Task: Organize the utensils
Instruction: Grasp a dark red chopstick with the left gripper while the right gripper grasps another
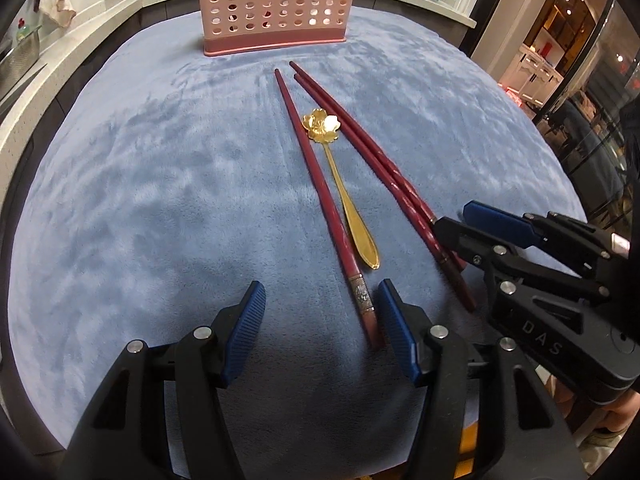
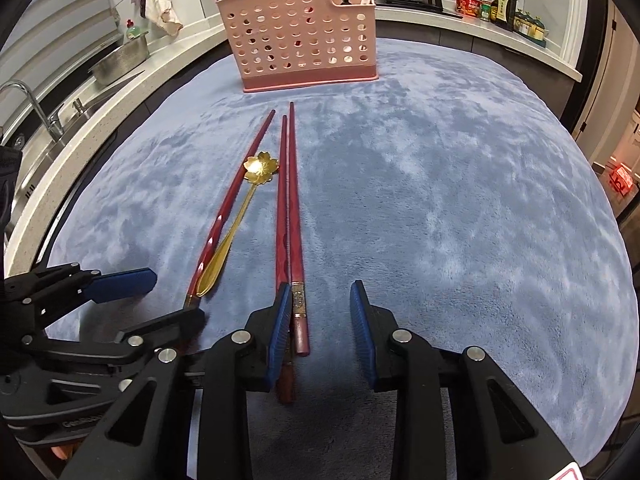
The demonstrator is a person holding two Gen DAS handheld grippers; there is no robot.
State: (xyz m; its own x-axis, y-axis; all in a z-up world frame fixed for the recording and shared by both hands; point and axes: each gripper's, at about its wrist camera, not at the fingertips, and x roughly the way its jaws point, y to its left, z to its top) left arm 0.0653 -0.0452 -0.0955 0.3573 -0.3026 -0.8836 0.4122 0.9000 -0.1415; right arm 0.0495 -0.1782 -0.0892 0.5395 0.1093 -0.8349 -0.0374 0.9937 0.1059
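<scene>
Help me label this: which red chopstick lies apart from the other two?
The single chopstick left of the gold spoon; the paired chopsticks lie together on the spoon's right.

left gripper (image 1: 320, 332): jaws apart | 3 chopsticks (image 1: 320, 196), gold spoon (image 1: 344, 184) (flower bowl) | blue cloth (image 1: 160, 200)

Three long dark-red lacquered chopsticks (image 2: 290, 208) lie flat on the cloth: a touching pair runs straight out between the right jaws, butt ends against the left pad. The single one (image 1: 320, 200) lies just inside the left gripper's right pad. A gold flower-bowled spoon (image 1: 340, 184) rests between them; ahead stands the pink perforated plastic holder (image 2: 300, 36).
</scene>
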